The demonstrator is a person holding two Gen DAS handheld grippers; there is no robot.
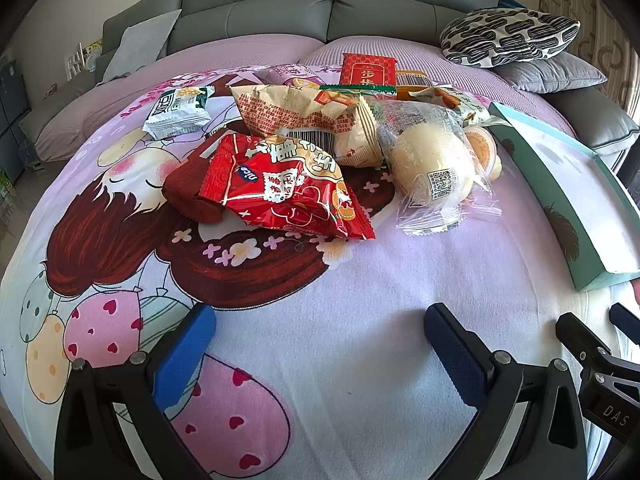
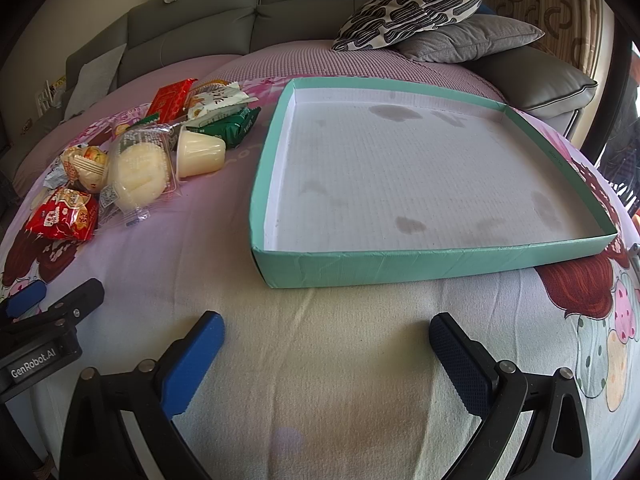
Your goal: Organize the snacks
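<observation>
A pile of snacks lies on a cartoon-print blanket (image 1: 320,320): a red packet (image 1: 288,188), a clear-wrapped pale bun (image 1: 432,168), a beige printed bag (image 1: 296,114), a green-and-white packet (image 1: 178,114), a red box (image 1: 368,70) and a jelly cup (image 2: 200,152). A shallow teal box (image 2: 420,268) with a white stained floor stands empty to the right of the pile. My left gripper (image 1: 320,344) is open and empty, short of the red packet. My right gripper (image 2: 326,352) is open and empty, in front of the teal box's near wall.
A grey sofa backrest (image 1: 280,4) runs behind. A black-and-white patterned pillow (image 2: 416,8) and a grey cushion (image 2: 468,36) lie at the back right. The teal box shows at the right edge of the left wrist view (image 1: 560,208).
</observation>
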